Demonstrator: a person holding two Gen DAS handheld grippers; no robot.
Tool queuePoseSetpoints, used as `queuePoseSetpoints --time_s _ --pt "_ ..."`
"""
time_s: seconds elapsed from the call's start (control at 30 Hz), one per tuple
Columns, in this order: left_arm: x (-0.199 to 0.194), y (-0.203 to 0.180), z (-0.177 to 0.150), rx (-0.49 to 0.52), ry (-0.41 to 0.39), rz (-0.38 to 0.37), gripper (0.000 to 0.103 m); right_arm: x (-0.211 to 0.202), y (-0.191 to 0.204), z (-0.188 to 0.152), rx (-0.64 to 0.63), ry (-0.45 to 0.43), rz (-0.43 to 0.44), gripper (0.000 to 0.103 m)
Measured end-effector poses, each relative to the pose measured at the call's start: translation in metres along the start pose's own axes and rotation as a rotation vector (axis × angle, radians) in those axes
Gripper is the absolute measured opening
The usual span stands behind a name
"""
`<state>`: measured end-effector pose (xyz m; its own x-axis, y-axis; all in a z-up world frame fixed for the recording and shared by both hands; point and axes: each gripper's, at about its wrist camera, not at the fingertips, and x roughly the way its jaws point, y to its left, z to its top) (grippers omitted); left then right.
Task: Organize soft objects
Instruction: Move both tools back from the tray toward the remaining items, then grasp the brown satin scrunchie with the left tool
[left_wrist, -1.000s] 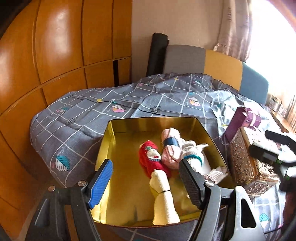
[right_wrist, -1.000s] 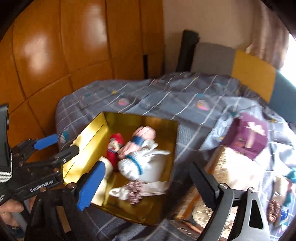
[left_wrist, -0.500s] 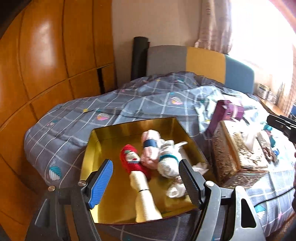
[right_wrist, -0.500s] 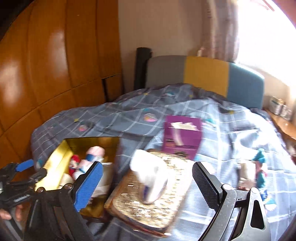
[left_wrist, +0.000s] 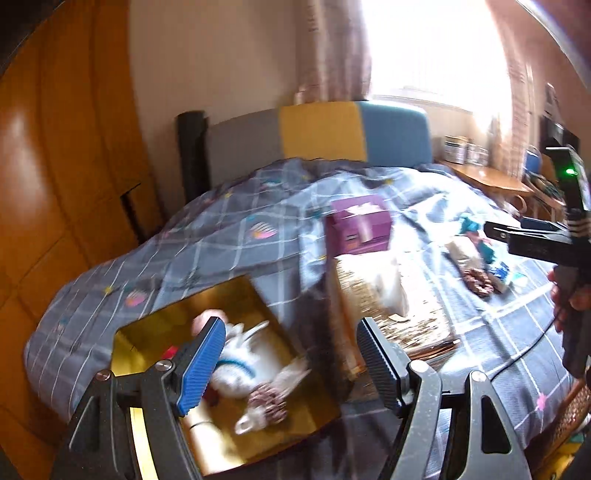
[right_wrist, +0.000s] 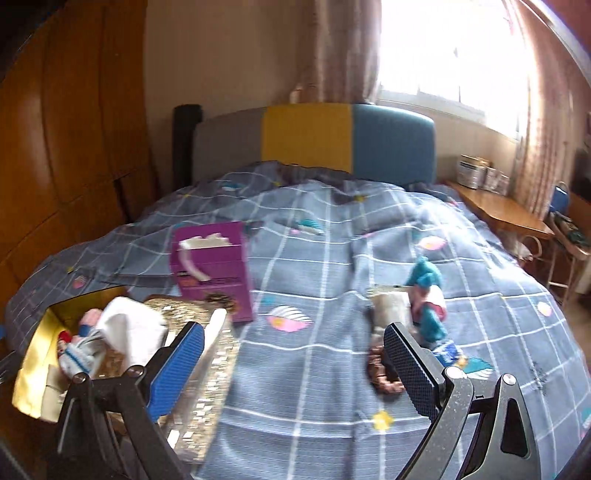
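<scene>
A gold box (left_wrist: 147, 332) on the bed holds several rolled socks, among them a white one with a blue band (left_wrist: 240, 354); it also shows in the right wrist view (right_wrist: 33, 365). My left gripper (left_wrist: 291, 362) is open and empty above the box's right side. My right gripper (right_wrist: 295, 365) is open and empty over the quilt. Loose soft items lie right of it: a teal sock (right_wrist: 428, 295), a beige roll (right_wrist: 391, 310) and a brown scrunchie (right_wrist: 384, 373). The same pile shows in the left wrist view (left_wrist: 476, 258).
A glittery tissue box (right_wrist: 199, 369) sits between the gold box and the loose items. A purple carton (right_wrist: 212, 266) stands behind it. The grey checked quilt (right_wrist: 325, 240) covers the bed. A wooden wardrobe (left_wrist: 55, 184) is on the left, a side table (right_wrist: 498, 210) on the right.
Both grippers have swung to the right, away from the gold box. The loose socks and scrunchie on the quilt have come into the right wrist view. Both stay open and empty.
</scene>
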<state>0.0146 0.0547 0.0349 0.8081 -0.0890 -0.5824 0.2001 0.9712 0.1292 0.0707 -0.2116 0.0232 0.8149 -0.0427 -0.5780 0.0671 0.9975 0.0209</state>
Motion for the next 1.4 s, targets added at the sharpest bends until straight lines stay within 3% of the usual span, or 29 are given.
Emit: queuePoseSetpoints --time_s 0.5,0.63,0.97,1.23,1.4 --pt "0.023 -0.103 0.037 0.208 -0.005 -0.109 0.075 0.038 -0.17 -0.021 0.217 0.041 -0.338 0.098" --pt "0.036 -0.128 0.043 0.245 0.019 -0.142 0.075 0.046 -0.2 -0.031 0.363 0.098 -0.333 0.098" --pt "0.078 -0.195 0.056 0.269 0.115 -0.25 0.079 0.05 -0.231 -0.05 0.574 0.186 -0.302 0.098" --pt "0.11 -0.229 0.06 0.24 0.216 -0.34 0.081 0.051 -0.241 -0.057 0.651 0.206 -0.261 0.098" --pt "0.129 -0.244 0.054 0.247 0.275 -0.337 0.081 0.052 -0.242 -0.058 0.67 0.211 -0.232 0.098"
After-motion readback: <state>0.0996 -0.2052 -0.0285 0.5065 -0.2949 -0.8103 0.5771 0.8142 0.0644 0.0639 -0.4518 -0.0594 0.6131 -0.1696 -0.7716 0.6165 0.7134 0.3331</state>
